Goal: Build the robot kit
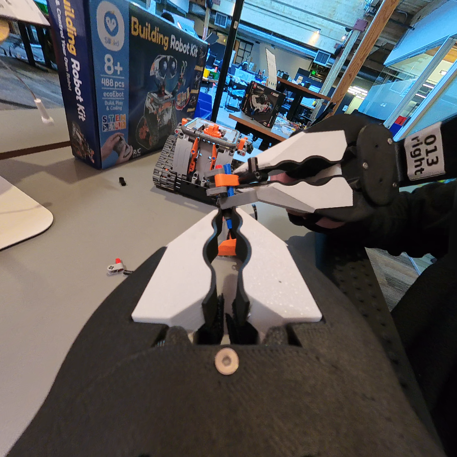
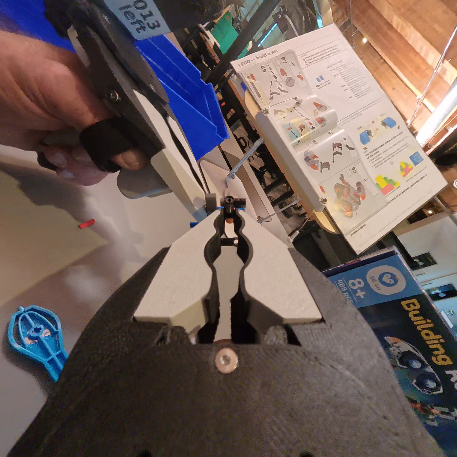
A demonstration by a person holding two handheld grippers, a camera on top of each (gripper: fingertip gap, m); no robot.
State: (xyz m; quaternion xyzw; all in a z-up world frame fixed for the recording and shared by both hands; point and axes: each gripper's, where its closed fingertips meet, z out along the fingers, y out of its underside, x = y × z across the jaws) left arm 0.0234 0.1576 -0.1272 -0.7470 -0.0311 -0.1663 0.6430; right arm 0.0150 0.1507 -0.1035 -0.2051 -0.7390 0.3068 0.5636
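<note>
A: The left claw (image 1: 226, 214) is pinched narrow on a small brick sub-assembly (image 1: 223, 184) of grey beams, an orange connector and a blue axle, right at its tips.

B: And the right claw (image 2: 228, 217) clamps a black pin connector (image 2: 231, 202), touching that assembly. Both grips look shallow; I'd guess a skewed push could pop pieces onto the counter (image 1: 81, 222) below.

L gripper (image 1: 226, 210) fingers nearly closed, pinching w/ tips, R gripper (image 2: 228, 215) same, tips meeting, each hand-held
</note>
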